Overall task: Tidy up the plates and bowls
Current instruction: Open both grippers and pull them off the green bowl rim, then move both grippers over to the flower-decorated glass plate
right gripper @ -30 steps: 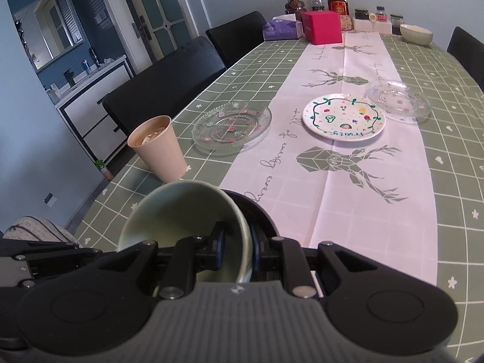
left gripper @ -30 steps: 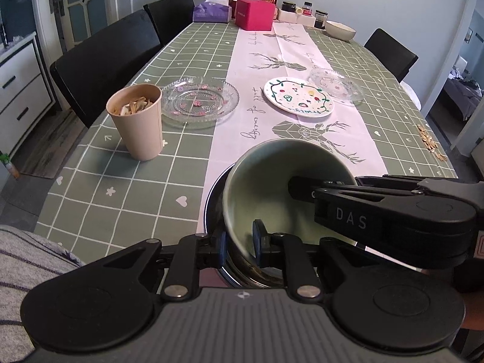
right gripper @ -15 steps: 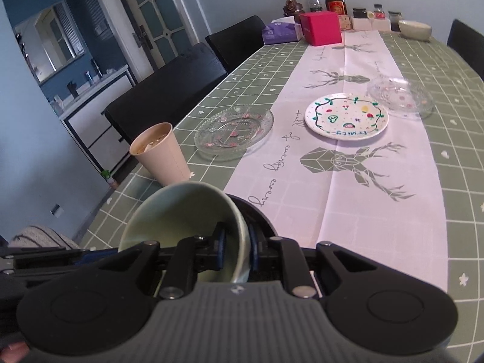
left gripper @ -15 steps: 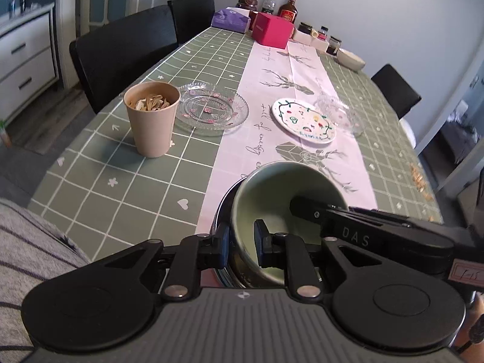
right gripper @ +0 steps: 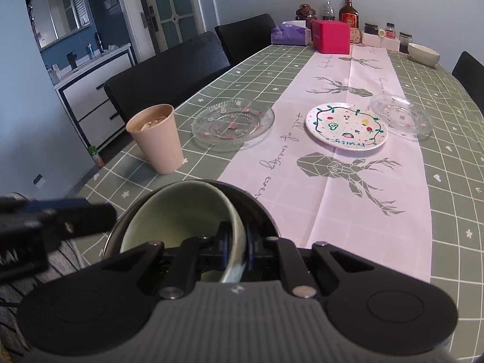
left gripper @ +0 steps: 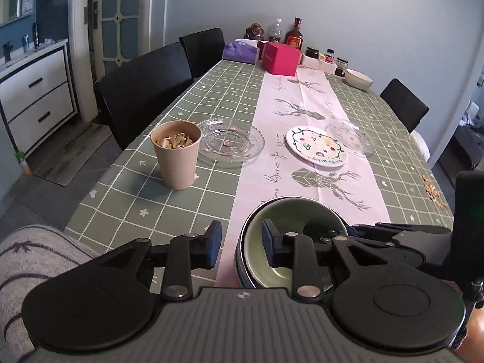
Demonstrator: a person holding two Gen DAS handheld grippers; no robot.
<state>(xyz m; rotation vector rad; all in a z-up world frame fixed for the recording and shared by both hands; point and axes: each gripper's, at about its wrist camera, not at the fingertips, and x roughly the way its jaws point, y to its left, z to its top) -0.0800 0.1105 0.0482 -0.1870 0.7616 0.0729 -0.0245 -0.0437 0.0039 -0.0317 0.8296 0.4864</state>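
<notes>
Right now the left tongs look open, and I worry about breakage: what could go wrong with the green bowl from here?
1. Only the right tongs pinch the green bowl, by one rim, and it sits tilted in the dark bowl. It might slip or clatter.
2. One finger of the open left tongs sits inside the green bowl, so withdrawing carelessly could snag the rim.
3. The stack sits near the table's front edge, so a nudge could push it off.

Both wrist views look down the table (left gripper: 187, 112) from its near end, sharing the close green bowl (left gripper: 290, 211).
</notes>
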